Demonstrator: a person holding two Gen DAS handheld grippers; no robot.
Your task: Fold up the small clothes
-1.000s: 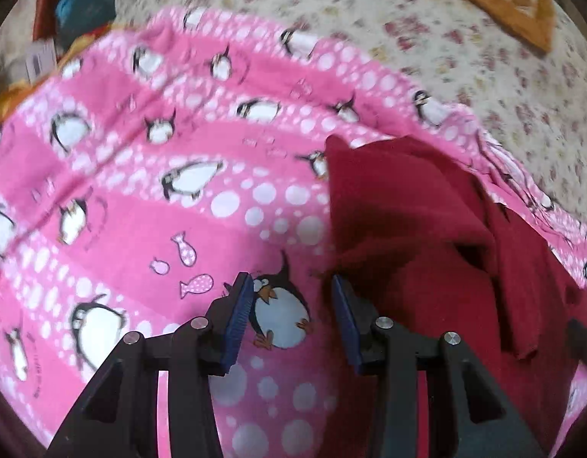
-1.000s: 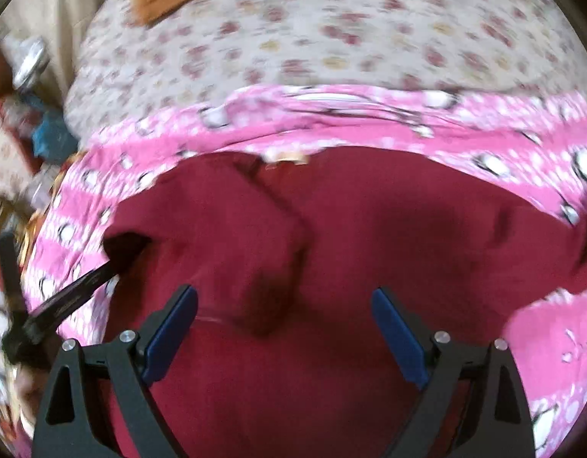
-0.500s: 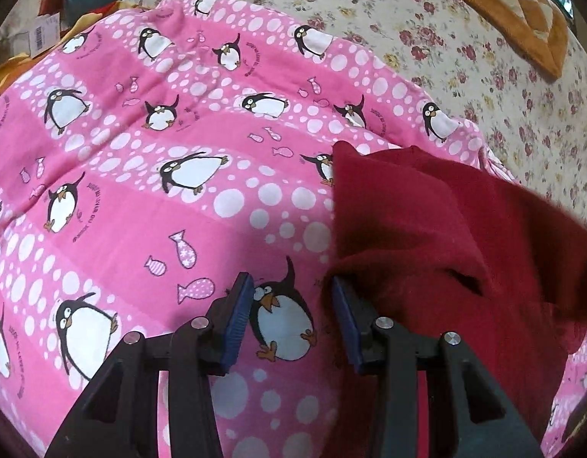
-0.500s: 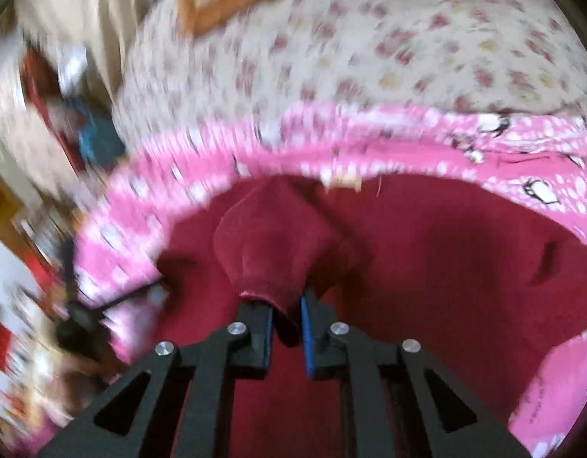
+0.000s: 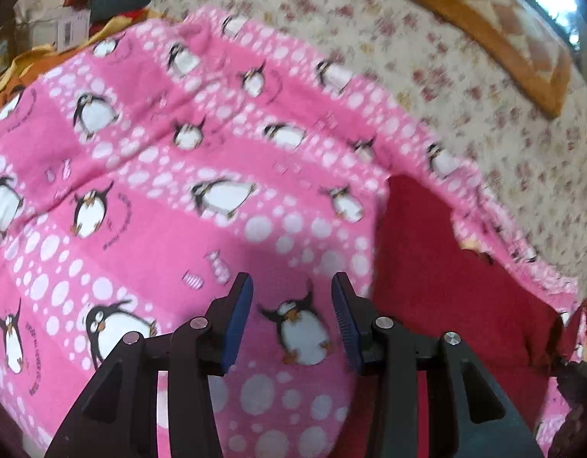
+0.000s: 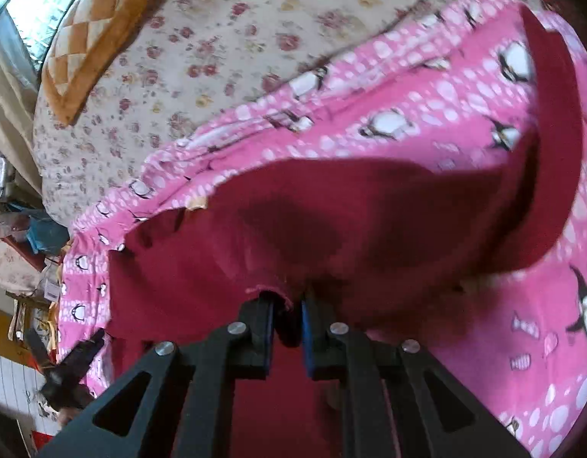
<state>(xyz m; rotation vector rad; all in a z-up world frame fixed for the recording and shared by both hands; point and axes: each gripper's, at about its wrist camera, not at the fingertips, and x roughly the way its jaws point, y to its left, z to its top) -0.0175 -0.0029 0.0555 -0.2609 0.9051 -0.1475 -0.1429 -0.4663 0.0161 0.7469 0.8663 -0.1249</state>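
A dark red garment (image 6: 369,221) lies on a pink penguin blanket (image 6: 426,114), one sleeve stretching up to the right. My right gripper (image 6: 287,305) is shut on a bunched edge of the garment, lifting a fold off the blanket. In the left wrist view the garment (image 5: 446,286) spreads to the right of my left gripper (image 5: 291,294). That gripper stands open above the blanket (image 5: 160,191) with only a printed penguin showing between its blue pads, just left of the garment's edge.
The blanket rests on a floral bedsheet (image 5: 369,38). An orange patchwork cushion (image 6: 95,38) sits at the far side of the bed. Clutter of bags and boxes (image 6: 26,229) lines the bed's left side.
The right gripper went from wide open over the garment to shut on a fold, then swept sideways with it. The left gripper rose slightly, still open.
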